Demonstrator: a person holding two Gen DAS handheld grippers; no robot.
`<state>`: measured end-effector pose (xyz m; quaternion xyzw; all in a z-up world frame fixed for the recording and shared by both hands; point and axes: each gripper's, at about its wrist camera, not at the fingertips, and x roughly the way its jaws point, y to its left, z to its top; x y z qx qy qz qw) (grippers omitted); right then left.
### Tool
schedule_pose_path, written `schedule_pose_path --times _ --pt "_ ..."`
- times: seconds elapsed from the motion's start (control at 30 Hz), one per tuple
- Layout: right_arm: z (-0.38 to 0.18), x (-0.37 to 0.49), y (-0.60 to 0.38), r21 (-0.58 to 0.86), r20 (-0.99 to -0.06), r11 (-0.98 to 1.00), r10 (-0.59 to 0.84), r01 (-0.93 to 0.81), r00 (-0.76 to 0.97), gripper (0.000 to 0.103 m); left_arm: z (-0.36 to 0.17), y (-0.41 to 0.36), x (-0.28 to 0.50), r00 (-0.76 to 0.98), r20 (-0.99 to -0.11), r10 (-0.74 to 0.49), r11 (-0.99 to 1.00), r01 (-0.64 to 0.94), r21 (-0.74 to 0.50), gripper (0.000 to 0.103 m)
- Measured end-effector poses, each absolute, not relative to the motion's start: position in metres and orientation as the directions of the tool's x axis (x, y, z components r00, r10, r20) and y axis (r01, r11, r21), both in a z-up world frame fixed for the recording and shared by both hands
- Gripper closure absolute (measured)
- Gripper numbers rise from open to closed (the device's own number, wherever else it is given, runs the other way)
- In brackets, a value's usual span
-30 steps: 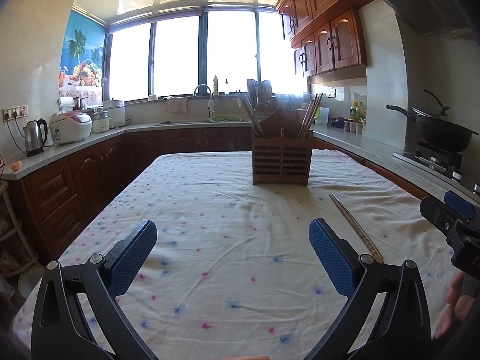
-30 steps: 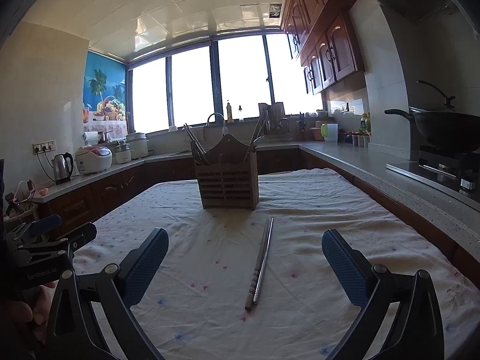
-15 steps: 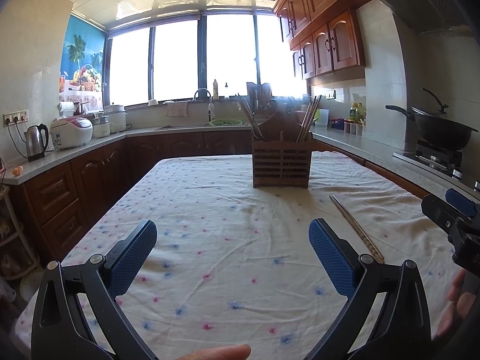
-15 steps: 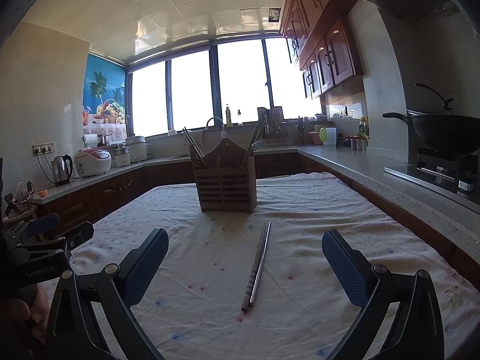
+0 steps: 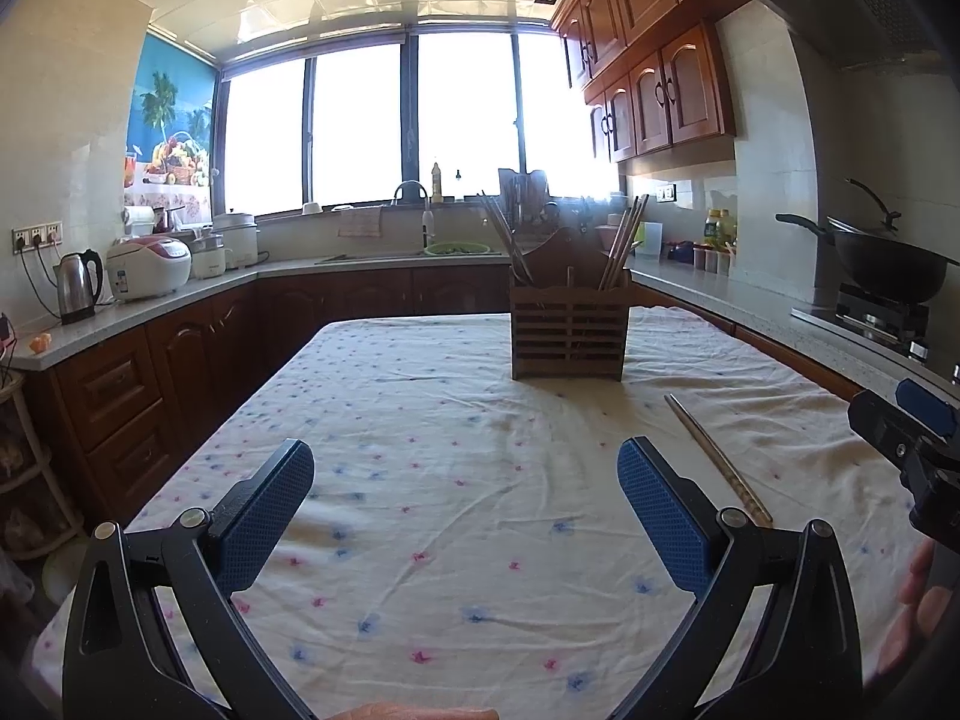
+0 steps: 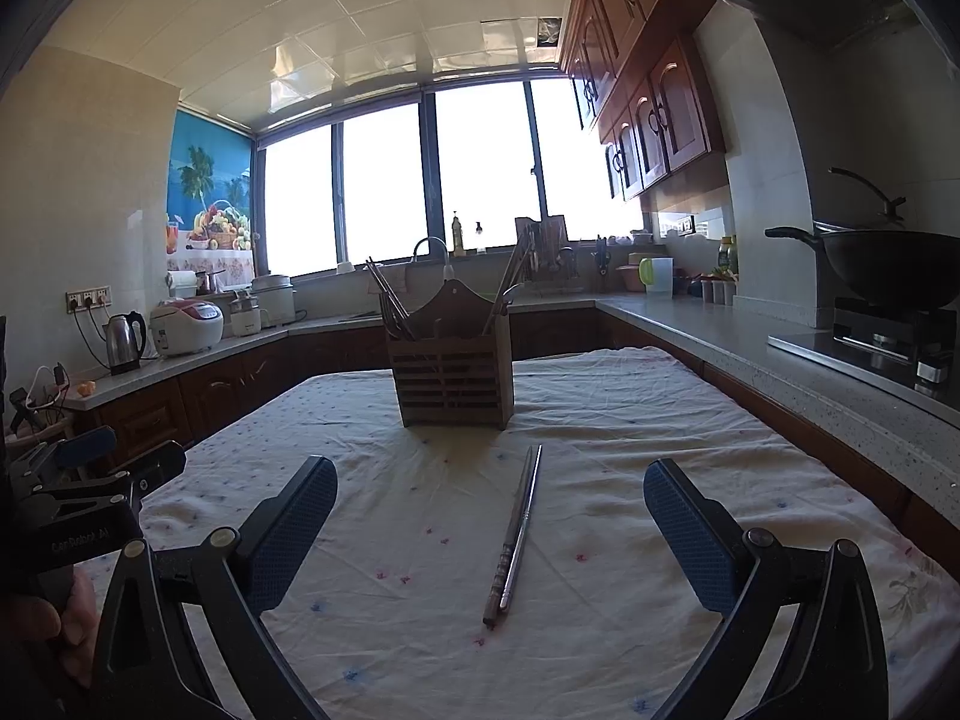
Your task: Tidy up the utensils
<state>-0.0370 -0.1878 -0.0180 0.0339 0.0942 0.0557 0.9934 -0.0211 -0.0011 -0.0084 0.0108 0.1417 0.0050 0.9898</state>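
A pair of chopsticks [image 6: 517, 531] lies side by side on the flowered tablecloth [image 6: 600, 438], between my right gripper's [image 6: 489, 516] open blue pads and a little beyond them. It also shows in the left wrist view [image 5: 717, 461], to the right of my open, empty left gripper [image 5: 465, 498]. A slatted wooden utensil holder [image 6: 453, 375] stands upright at the table's far middle with several chopsticks leaning in both end compartments; it also shows in the left wrist view [image 5: 569, 327].
Kitchen counters run along the left, back and right of the table. A kettle [image 5: 77, 285] and rice cooker [image 5: 149, 264] stand at left, a wok [image 6: 888, 267] on a stove at right. My left gripper shows at the right view's left edge [image 6: 78, 480].
Both grippers have risen or tilted slightly, so the table sits a little lower in view. The chopsticks and holder have not moved. Both grippers stay open.
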Motion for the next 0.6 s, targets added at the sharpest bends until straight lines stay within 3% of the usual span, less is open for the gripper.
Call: schedule_pose_path --times 0.6 --pt "-0.0171 -0.0380 -0.1862 0.078 -0.177 0.991 0.119 -0.107 0.977 0.000 -0.0071 -0.0020 -0.0202 0.958 -0.287 0.009 1.000 -0.001 0.028 0.000"
